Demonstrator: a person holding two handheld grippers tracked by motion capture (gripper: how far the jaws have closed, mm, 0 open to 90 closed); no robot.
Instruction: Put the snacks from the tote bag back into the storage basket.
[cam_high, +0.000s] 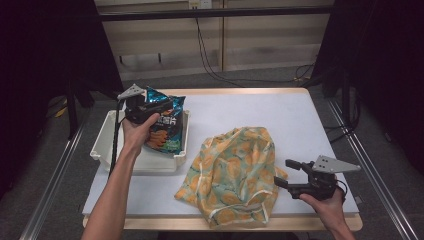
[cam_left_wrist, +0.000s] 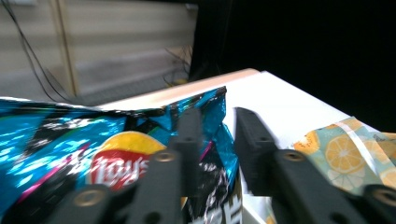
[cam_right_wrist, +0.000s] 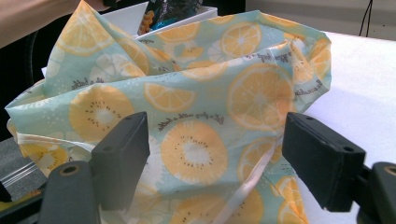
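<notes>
A blue Lay's chip bag (cam_high: 162, 127) stands tilted in the white tray (cam_high: 102, 142) at the left of the table. My left gripper (cam_high: 160, 106) is at the bag's top edge, shut on it; in the left gripper view the chip bag (cam_left_wrist: 70, 144) has its upper corner pinched between the black jaws of my left gripper (cam_left_wrist: 217, 135). A lemon-and-kiwi print fabric bag (cam_high: 232, 172) lies crumpled at the table's middle front. My right gripper (cam_high: 282, 171) is open just right of it. In the right gripper view the fabric bag (cam_right_wrist: 196, 93) lies beyond the wide-apart jaws of my right gripper (cam_right_wrist: 215, 140).
The white tabletop (cam_high: 280, 115) stretches behind and to the right of the fabric bag. Cables (cam_high: 210, 65) run over the floor beyond the far edge. Dark curtains flank both sides. The tray's corner (cam_right_wrist: 187, 21) peeks over the fabric.
</notes>
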